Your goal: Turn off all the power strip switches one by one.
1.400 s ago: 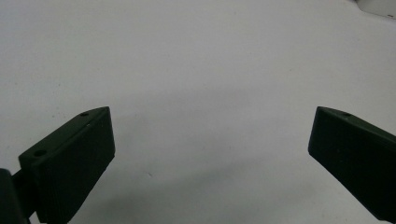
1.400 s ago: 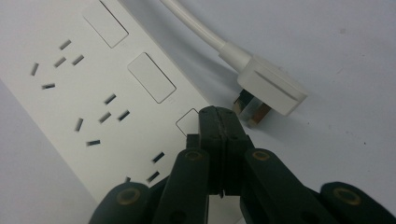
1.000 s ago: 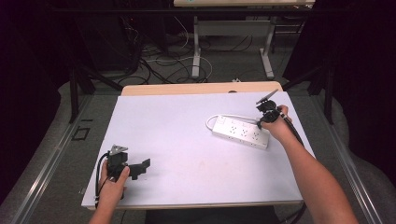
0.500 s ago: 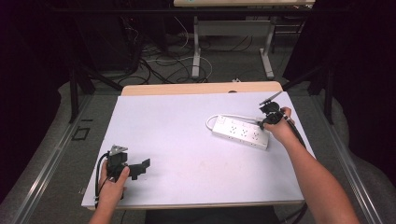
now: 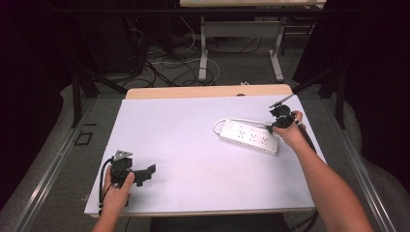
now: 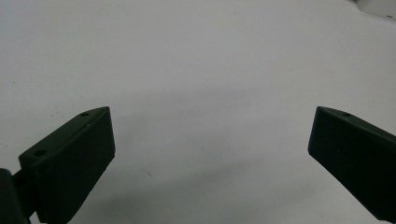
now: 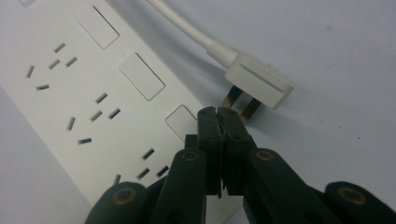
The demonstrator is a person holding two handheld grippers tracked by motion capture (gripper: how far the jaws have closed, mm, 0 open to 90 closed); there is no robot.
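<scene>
The left gripper (image 5: 145,174) rests near the table's (image 5: 193,145) front left corner, jaws spread wide over bare surface (nothing between them). Well apart, toward the right edge, lies the white power strip (image 5: 249,137). The right gripper (image 7: 218,116) hovers at the strip's right end, jaws pressed together, tips just beside the plug (image 7: 259,86).

Pale lavender-white tabletop (image 5: 193,145), matte, evenly lit from above; strip of light wood (image 5: 208,91) along far edge. Grey floor (image 5: 232,72) beyond, strewn with black and white cables (image 5: 159,63). White metal legs (image 5: 203,53) of second table (image 5: 251,3) at back, light top just visible at upper edge. Dark metal struts (image 5: 77,92) left and right. Black surround on both sides, possibly curtains; too dark to tell. Grey rail (image 5: 43,179) along floor, left.
</scene>
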